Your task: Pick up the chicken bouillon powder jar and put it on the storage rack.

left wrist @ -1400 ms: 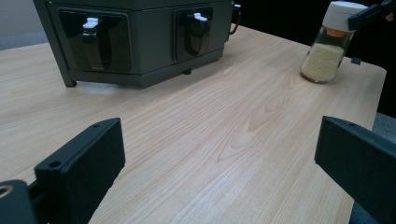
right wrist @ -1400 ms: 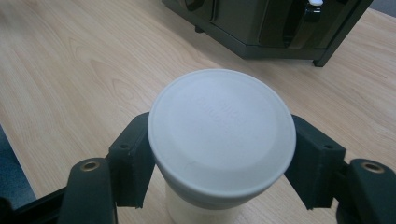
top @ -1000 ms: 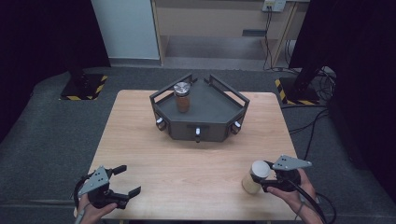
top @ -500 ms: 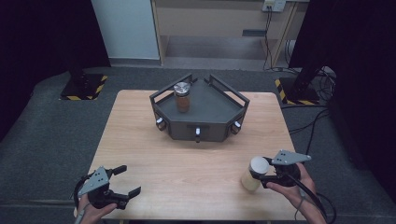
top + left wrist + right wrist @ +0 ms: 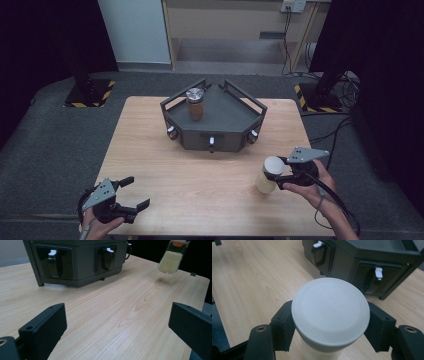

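The right tongs (image 5: 278,173) grip a white-lidded jar (image 5: 270,172) upright above the counter (image 5: 200,170) — near right; the dark stand (image 5: 215,120) lies far-left of it. The left tongs (image 5: 131,192) gape, empty.

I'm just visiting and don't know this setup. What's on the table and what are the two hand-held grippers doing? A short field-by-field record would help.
Table: light wood
Centre: dark angular tray stand with white knobs on its front
On the stand: jar of brown contents, upright
Right hand-held gripper: shut on a white-lidded jar of pale grains, tilted, lifted off the table
Left hand-held gripper: open, holding nothing, near the front left corner
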Motion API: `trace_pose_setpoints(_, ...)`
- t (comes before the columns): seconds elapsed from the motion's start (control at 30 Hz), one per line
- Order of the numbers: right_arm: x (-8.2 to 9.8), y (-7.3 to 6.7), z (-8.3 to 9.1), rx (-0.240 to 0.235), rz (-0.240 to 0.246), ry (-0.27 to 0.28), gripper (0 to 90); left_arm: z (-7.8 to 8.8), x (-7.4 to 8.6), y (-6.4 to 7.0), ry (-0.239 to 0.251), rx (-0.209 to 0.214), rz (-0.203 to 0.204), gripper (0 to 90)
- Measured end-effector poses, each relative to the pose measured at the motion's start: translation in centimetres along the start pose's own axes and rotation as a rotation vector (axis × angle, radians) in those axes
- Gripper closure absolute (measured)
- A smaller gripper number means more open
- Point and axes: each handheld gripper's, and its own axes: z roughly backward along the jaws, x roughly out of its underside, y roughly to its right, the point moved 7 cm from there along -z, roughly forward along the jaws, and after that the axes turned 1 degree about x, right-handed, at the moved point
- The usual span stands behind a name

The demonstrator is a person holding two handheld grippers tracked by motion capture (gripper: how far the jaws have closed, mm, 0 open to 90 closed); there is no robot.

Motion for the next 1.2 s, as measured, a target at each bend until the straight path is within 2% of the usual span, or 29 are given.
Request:
trace_pose_setpoints(0.3,-2.9,0.2,-0.8,-0.046,0.037,0.0,34.1,0.0,0.0,-0.1,-0.002,0.0,0.002,0.6)
trace_pose_setpoints(0.53,-5.9,1.1,-1.9,-0.107,0.062,0.0,34.2,0.0,0.0,-0.1,-0.001,0.001,0.003,0.6)
trace_pose_setpoints(0.9,-11.2,2.4,-3.0,-0.126,0.113,0.007,34.1,0.0,0.0,-0.2,-0.001,0.0,0.007,0.6)
trace_pose_setpoints(1.2,-15.7,4.1,-4.1,-0.131,0.135,0.018,34.1,0.0,0.0,-0.2,-0.004,0.002,0.008,0.6)
